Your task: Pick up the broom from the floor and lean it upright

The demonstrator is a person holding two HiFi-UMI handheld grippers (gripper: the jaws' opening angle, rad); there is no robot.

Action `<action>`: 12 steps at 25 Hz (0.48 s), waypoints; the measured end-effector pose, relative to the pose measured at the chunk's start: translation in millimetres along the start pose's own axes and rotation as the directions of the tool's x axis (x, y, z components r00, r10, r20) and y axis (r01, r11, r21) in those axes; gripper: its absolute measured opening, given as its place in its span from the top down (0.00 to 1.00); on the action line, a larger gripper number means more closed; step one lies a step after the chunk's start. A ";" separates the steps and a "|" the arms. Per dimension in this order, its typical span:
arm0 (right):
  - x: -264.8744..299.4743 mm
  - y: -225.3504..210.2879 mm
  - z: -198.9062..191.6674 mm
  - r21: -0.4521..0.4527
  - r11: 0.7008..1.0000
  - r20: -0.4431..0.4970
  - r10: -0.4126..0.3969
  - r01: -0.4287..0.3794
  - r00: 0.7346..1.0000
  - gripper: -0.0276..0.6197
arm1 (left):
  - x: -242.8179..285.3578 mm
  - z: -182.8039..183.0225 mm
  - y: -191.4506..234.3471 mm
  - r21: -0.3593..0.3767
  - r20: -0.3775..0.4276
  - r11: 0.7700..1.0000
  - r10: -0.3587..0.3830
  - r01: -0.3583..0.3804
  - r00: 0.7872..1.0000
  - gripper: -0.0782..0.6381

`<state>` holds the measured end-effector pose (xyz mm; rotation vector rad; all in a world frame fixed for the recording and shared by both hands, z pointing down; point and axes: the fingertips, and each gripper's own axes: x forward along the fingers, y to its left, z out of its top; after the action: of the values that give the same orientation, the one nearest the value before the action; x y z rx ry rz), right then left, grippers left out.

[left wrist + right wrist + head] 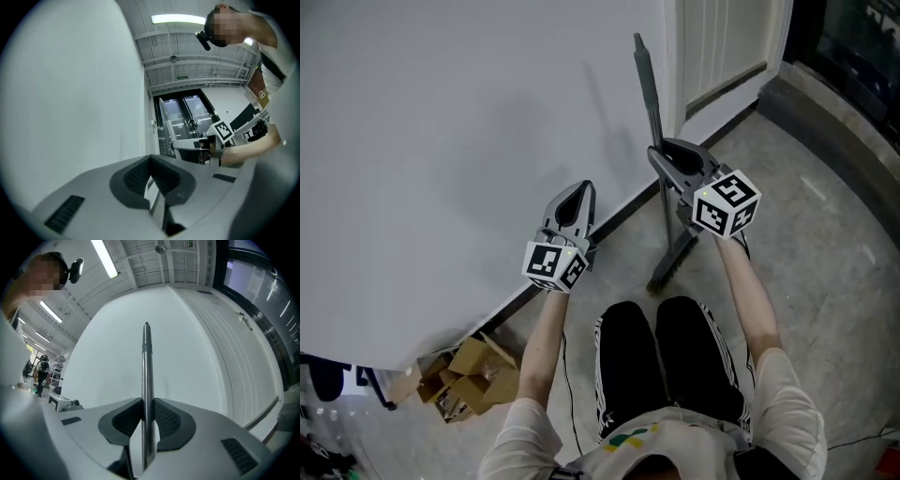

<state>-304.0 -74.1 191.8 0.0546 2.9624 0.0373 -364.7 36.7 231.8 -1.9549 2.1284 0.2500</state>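
Head view: the broom [647, 84] stands nearly upright in front of the white wall [441, 122], with its bristles down on the grey floor [825, 253] beside the dark skirting strip and its handle rising toward the corner where the wall meets a white door [722, 47]. Whether the handle's top touches the wall cannot be told. The right gripper [666, 152] grips the handle about halfway up, and its marker cube [727, 203] faces the camera. In the right gripper view the jaws of the right gripper [148, 416] are pressed onto the metal handle of the broom [147, 362] from both sides, and the handle runs straight up between the ribbed pads against the wall. The left gripper [579, 192] is off to the left of the broom, well clear of it and pointing at the wall. In the left gripper view the jaws of the left gripper [151, 171] are closed together with nothing between them. Below the grippers are the person's legs in black trousers, and a few cardboard boxes [473, 375] lie on the floor by the wall at lower left.
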 end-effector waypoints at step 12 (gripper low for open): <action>99.3 31.3 -33.1 -0.015 0.996 -0.035 0.091 -0.091 0.995 0.81 | -14.9 -25.3 1.7 0.083 -0.037 0.995 0.064 -0.061 0.997 0.83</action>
<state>-406.4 -39.7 207.7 0.1890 2.9918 0.0750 -366.8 43.9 260.3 -1.8656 2.1907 0.1339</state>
